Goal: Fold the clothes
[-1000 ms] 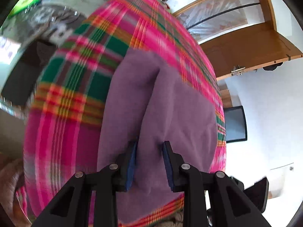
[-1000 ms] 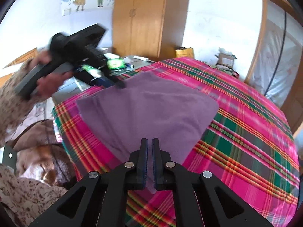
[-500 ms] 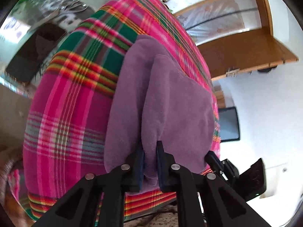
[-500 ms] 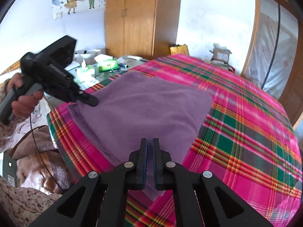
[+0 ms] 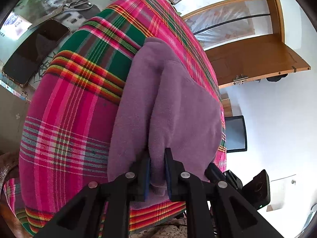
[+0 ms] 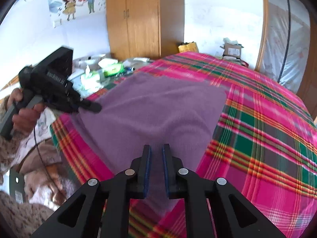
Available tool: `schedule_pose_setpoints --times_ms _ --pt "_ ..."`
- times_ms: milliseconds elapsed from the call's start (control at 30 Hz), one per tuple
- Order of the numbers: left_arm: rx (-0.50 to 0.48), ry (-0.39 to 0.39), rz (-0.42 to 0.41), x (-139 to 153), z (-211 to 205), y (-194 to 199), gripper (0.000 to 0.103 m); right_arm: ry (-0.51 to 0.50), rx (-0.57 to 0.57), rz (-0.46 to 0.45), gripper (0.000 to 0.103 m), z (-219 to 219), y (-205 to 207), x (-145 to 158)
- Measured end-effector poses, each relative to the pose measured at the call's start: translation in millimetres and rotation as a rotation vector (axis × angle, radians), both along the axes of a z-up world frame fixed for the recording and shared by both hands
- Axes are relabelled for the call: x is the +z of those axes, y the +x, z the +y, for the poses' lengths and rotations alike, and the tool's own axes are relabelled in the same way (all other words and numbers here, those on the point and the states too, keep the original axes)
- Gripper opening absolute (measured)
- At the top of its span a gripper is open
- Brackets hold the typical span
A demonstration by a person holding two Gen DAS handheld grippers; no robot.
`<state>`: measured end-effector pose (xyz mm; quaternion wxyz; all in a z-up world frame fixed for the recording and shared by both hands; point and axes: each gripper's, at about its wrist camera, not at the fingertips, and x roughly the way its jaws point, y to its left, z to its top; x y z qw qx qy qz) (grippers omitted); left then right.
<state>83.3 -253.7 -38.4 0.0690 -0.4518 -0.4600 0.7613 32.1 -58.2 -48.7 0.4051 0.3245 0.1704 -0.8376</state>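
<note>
Left wrist view: purple garment (image 5: 168,103) lies on the plaid bed cover (image 5: 69,119), one layer folded over, its near edge at 6 o'clock. Left gripper (image 5: 157,170) has a bunched fold of that edge between its jaws; pads look to be pressing on it while the jaws are easing open. Phone (image 5: 33,53) and scissors (image 5: 73,2) sit on the table at 10–11 o'clock, clear of the work. Right wrist view: right gripper (image 6: 156,168) hovers over the near corner at 6 o'clock, jaws opening; cloth shows in the gap, pads apparently not pinching it. Left gripper shows again at 9 o'clock, in a hand (image 6: 25,113). Risk, as a judgement: both releasing together lets the thick fleece spring back and undo the fold; a pad snagging the nap on pull-out would drag the edge off square.
</note>
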Motion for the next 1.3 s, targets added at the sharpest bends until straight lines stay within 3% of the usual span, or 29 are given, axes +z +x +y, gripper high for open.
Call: schedule_pose_setpoints --times_ms 67,300,433,500,600,900,1033,1167,1300 --pt "0.000 -0.021 0.000 2 1 1 0.015 0.034 0.019 0.022 0.012 2 4 0" --pt "0.000 -0.039 -0.008 6 5 -3 0.015 -0.063 -0.055 0.082 0.013 -2 -22 32" --pt "0.003 -0.035 -0.004 4 7 -3 0.015 -0.053 -0.099 0.061 0.013 -21 -51 26" --pt "-0.002 -0.036 0.002 4 8 -4 0.017 -0.005 -0.135 0.005 0.013 -25 -68 12" --pt "-0.009 -0.039 0.001 5 7 -3 0.017 -0.027 -0.145 -0.031 0.013 -21 -75 0" --pt "-0.016 -0.063 -0.003 9 8 -4 0.017 -0.045 -0.136 -0.046 0.013 -18 -80 1" --pt "-0.014 -0.071 -0.006 11 8 -3 0.017 -0.102 -0.159 -0.057 0.014 -11 -77 14" --pt "-0.014 -0.081 -0.009 13 11 -3 0.017 -0.077 -0.178 -0.032 0.014 -20 -85 20" --pt "-0.008 -0.082 -0.004 13 16 -3 0.017 -0.075 -0.213 -0.130 0.014 -29 -109 6"
